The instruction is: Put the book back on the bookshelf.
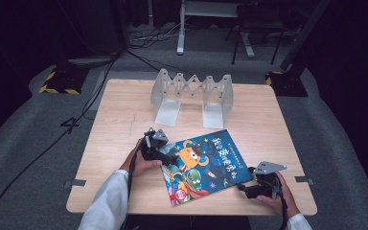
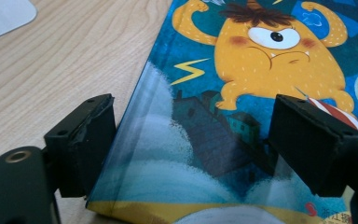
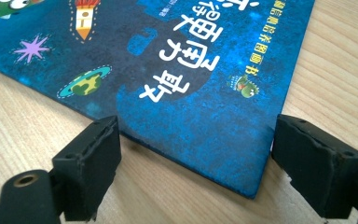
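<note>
Lying flat on the worktop, cover up, is a picture book with a blue cover and an orange one-eyed monster on it. It sits in the near half of the worktop, a bit right of centre, and it's skewed: the long axis runs from the near-left corner up toward the far right, so no edge lines up with the worktop's edges. The title characters run along its right side.

The left hand-held gripper is at the book's left edge, jaws spread apart; in the left gripper view one jaw is right at the spine and the other over the cover, not squeezing anything. The right hand-held gripper sits at the near-right corner, jaws apart too, straddling that corner without pinching it.

Further back stands a grey expanding bookend rack, well apart from the book.
</note>
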Motion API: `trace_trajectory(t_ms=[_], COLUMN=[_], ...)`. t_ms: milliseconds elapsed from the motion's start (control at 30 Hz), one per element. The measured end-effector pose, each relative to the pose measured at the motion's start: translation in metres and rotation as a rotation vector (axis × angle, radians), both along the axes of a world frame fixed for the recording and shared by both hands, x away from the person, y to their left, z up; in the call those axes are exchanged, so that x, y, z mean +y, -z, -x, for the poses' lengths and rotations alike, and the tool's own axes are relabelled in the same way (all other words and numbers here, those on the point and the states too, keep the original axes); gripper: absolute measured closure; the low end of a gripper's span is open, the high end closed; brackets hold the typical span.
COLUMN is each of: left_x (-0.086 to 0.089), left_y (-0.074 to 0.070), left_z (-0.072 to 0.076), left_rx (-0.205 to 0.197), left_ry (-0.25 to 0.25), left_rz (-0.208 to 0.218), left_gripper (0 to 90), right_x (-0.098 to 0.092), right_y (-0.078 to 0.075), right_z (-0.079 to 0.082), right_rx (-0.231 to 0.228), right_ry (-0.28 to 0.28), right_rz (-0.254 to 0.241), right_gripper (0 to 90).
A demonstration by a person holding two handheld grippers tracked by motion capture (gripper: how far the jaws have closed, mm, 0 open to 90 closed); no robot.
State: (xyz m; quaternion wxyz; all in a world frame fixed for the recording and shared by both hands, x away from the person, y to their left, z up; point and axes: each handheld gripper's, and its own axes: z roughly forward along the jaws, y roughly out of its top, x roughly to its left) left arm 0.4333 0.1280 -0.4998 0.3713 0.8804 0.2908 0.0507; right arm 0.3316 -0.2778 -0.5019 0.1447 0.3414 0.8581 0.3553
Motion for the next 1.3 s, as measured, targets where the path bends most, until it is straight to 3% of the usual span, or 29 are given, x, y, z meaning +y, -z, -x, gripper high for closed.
trace_trajectory(t_ms=[400,700,1000,1300], left_x=[0.021,0.043,0.058,0.072], left_y=[0.002,0.003,0.003,0.004], left_z=[0.032,0.068,0.095,0.122], left_rx=[-0.015,-0.018,-0.019,-0.026], left_ry=[0.025,0.000,0.000,0.013], left_rz=[0.011,0.018,0.011,0.025], left_gripper=[15.4,15.3,15.4,16.1], right_x=[0.007,0.024,0.035,0.052], right_y=[0.000,0.000,0.000,-0.001], right_z=[-0.003,-0.007,-0.024,-0.055], right_rx=[0.004,0.006,0.002,0.013], right_ry=[0.019,0.018,0.054,0.124], right_rz=[0.005,0.007,0.008,0.019], right_gripper=[14.8,14.9,15.0,14.2])
